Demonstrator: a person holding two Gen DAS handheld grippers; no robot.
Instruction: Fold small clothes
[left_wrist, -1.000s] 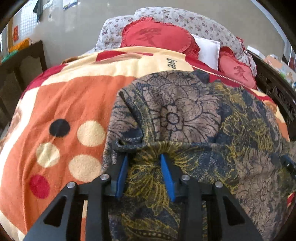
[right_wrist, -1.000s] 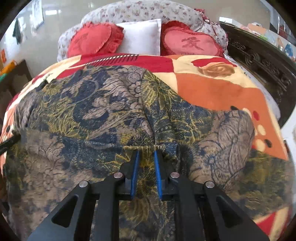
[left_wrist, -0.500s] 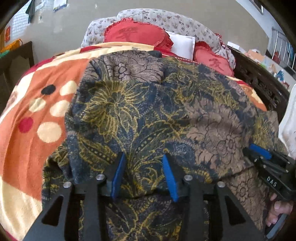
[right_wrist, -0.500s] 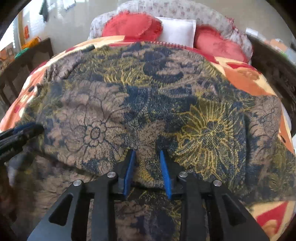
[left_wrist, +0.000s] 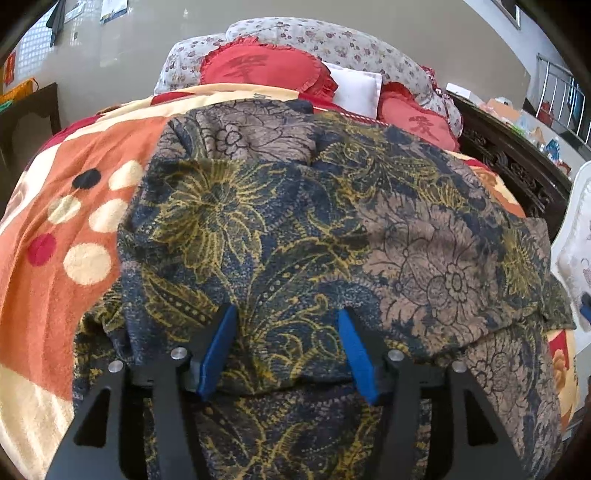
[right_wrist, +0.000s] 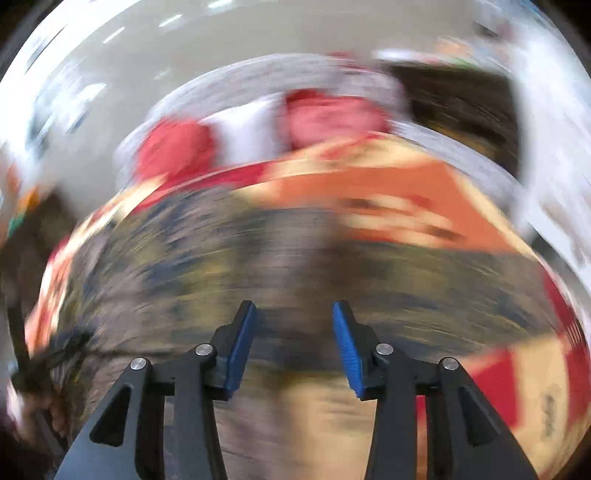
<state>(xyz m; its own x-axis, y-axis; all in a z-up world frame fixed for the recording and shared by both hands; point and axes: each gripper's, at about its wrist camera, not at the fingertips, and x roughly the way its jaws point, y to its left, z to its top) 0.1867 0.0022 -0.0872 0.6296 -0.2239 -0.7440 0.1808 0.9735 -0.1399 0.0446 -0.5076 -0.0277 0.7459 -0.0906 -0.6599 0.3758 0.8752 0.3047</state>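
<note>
each of the two red heart-shaped cushions is showing a darker red chinese character: the larger cushion (left_wrist: 266, 72) at the head of the bed and the smaller cushion (left_wrist: 419, 123) to its right. the strokes are too soft to read with certainty. the right wrist view is smearing into blur, so nothing there is reading as text.

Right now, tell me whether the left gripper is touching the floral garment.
Cannot tell. In the left wrist view the left gripper is open, with the floral garment bulging between its fingers; no plain contact or gap shows.
</note>
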